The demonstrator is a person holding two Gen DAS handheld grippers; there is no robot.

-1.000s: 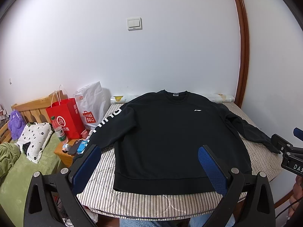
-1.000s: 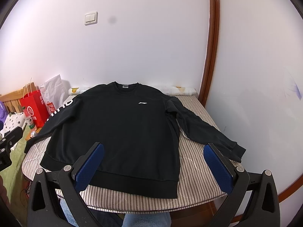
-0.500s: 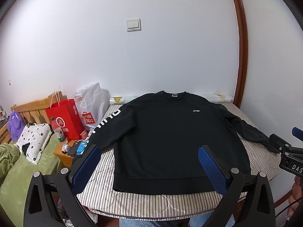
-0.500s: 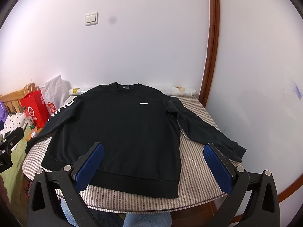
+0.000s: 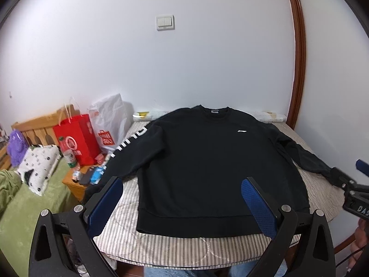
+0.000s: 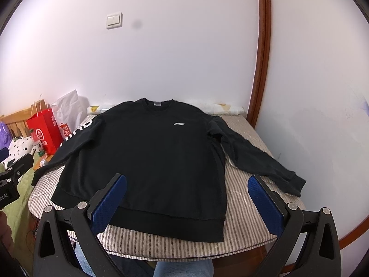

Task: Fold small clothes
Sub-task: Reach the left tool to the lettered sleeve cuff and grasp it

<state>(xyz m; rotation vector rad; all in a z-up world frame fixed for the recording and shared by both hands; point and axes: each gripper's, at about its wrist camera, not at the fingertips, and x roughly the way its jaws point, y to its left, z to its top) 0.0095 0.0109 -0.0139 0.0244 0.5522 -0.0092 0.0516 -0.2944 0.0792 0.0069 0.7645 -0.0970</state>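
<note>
A black sweatshirt [image 5: 207, 161] [image 6: 150, 157] lies flat and face up on a striped table cover [image 5: 184, 249] [image 6: 244, 207], collar towards the wall, both sleeves spread out. Its left sleeve [image 5: 124, 157] carries white lettering and hangs over the table's left edge. Its right sleeve [image 6: 258, 159] lies on the cover towards the right. My left gripper [image 5: 182, 191] is open, held above the hem. My right gripper [image 6: 188, 191] is open too, above the hem's right part. Neither touches the cloth.
A red paper bag [image 5: 78, 136] and a white plastic bag [image 5: 110, 122] stand left of the table, by a small wooden stand [image 5: 76, 182] with a bottle and small items. A green-covered bed [image 5: 23, 207] lies far left. White wall behind; brown door frame [image 6: 260, 69] at right.
Both grippers have barely shifted; the view has crept slightly. The sweatshirt lies as before.
</note>
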